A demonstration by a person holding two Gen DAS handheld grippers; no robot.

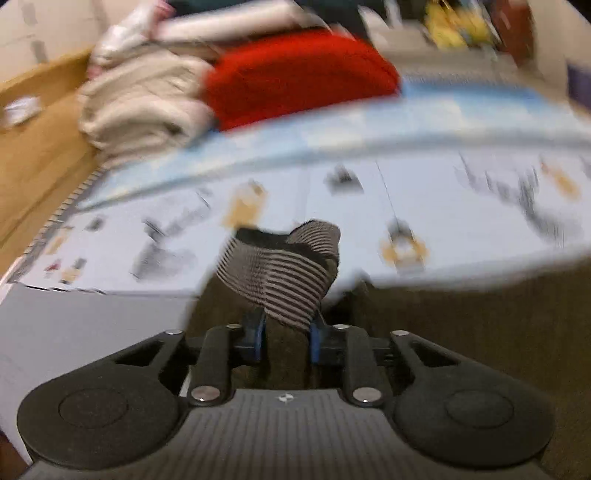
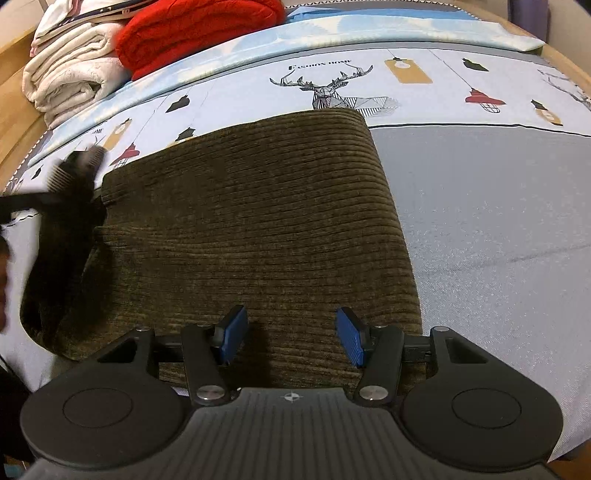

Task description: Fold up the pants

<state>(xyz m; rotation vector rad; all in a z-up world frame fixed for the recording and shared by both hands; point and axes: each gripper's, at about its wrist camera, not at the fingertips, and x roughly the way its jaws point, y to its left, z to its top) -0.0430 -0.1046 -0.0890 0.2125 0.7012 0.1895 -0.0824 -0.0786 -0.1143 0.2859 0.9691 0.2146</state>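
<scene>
A: Left wrist view, item one?

B: My left gripper (image 1: 286, 338) pinches the pants (image 1: 461, 332) at the striped cuff (image 1: 280, 273), above the bedsheet (image 1: 443, 206).

A: Right wrist view?

B: My right gripper (image 2: 291, 341) gapes empty over the pants; I should clamp the near edge and lift evenly.

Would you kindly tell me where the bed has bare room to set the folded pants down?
Free: the plain grey bedspread right of the olive corduroy pants, below the deer print. Crowded: the far left corner, with the folded cream blanket and red knit.
</scene>
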